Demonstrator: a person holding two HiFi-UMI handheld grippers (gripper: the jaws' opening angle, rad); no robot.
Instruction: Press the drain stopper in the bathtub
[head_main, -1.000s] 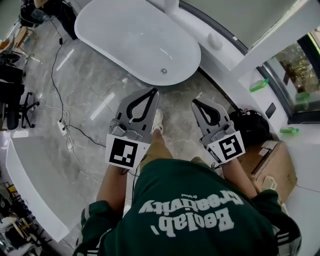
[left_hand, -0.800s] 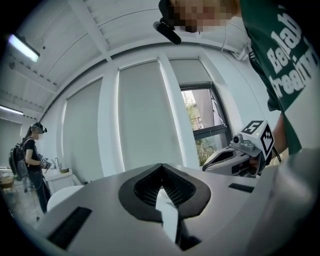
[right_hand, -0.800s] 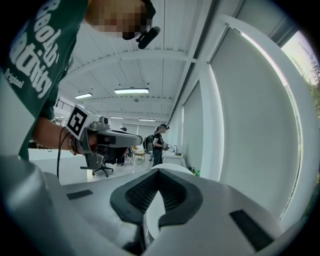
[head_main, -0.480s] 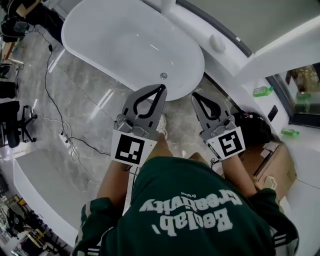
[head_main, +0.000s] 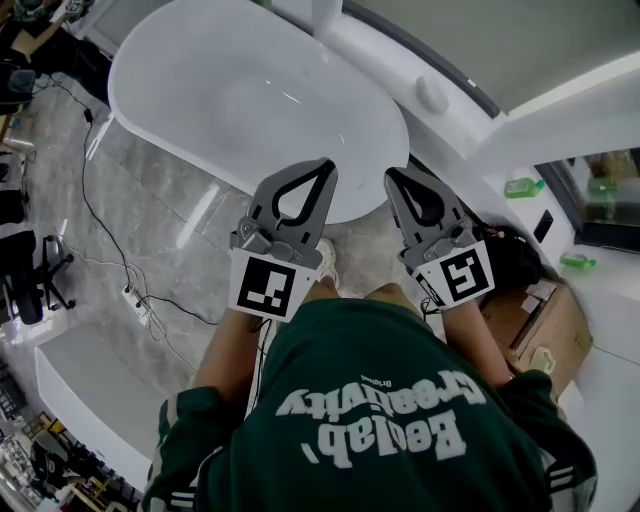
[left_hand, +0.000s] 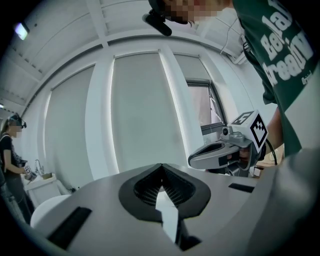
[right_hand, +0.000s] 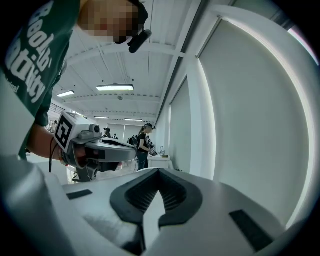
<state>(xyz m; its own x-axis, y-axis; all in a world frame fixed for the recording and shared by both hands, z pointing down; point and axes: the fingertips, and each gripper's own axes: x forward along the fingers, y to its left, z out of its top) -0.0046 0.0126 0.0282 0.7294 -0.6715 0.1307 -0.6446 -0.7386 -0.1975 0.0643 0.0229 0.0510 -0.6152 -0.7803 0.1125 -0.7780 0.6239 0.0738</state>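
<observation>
The white oval bathtub (head_main: 200, 90) fills the top of the head view. No drain stopper shows; the spot where it lay sits under the tip of my left gripper (head_main: 325, 166). This gripper is shut and empty, with its tip over the tub's near rim. My right gripper (head_main: 392, 174) is beside it, also shut and empty, at the tub's right end. In the left gripper view the shut jaws of the left gripper (left_hand: 161, 165) point at a pale wall. In the right gripper view the right gripper (right_hand: 159, 170) does the same.
Black cables (head_main: 100, 220) and a power strip (head_main: 130, 298) lie on the marble floor left of the tub. An office chair (head_main: 25, 280) stands at far left. A black bag (head_main: 510, 255), cardboard box (head_main: 545, 320) and green bottle (head_main: 522, 187) are at right.
The person has stepped closer to the tub. Both shut grippers now reach over its near rim, and the drain that showed earlier is covered by the left gripper's tip.
</observation>
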